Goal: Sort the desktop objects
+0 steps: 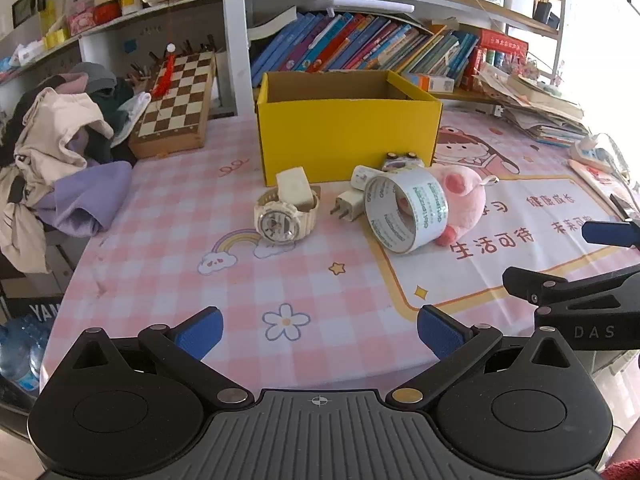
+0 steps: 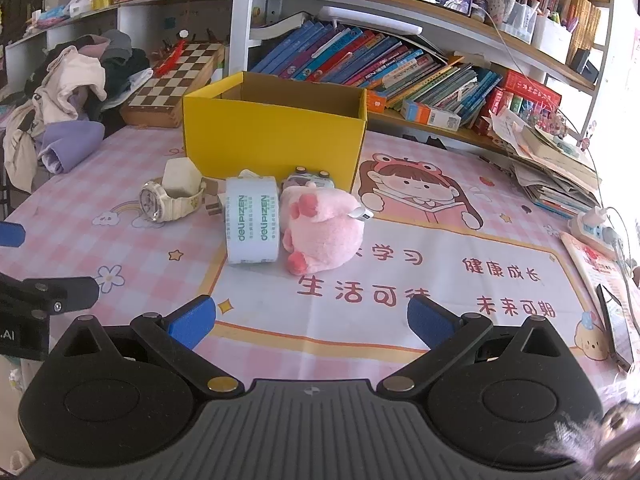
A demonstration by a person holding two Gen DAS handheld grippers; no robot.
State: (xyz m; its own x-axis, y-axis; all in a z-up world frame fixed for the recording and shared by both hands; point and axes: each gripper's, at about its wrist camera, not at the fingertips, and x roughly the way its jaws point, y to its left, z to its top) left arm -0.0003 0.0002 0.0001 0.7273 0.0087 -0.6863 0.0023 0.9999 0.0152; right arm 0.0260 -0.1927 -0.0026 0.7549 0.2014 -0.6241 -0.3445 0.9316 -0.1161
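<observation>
An open yellow box (image 1: 344,136) (image 2: 276,140) stands at the back of the table. In front of it lie a cream watch (image 1: 286,216) (image 2: 170,200) on a white block, a white charger plug (image 1: 350,202), a roll of white tape (image 1: 408,210) (image 2: 252,220), a pink plush pig (image 1: 464,200) (image 2: 320,236) and a small toy car (image 1: 402,160) (image 2: 308,176). My left gripper (image 1: 320,330) is open and empty, near the table's front edge. My right gripper (image 2: 312,320) is open and empty, in front of the tape and pig.
A chessboard (image 1: 176,100) and a pile of clothes (image 1: 60,152) sit at the left. Shelves of books (image 2: 380,64) run behind the box. Stacked papers (image 2: 556,164) and a power strip (image 2: 596,228) lie at the right. A pink checked cloth (image 1: 160,220) covers the table.
</observation>
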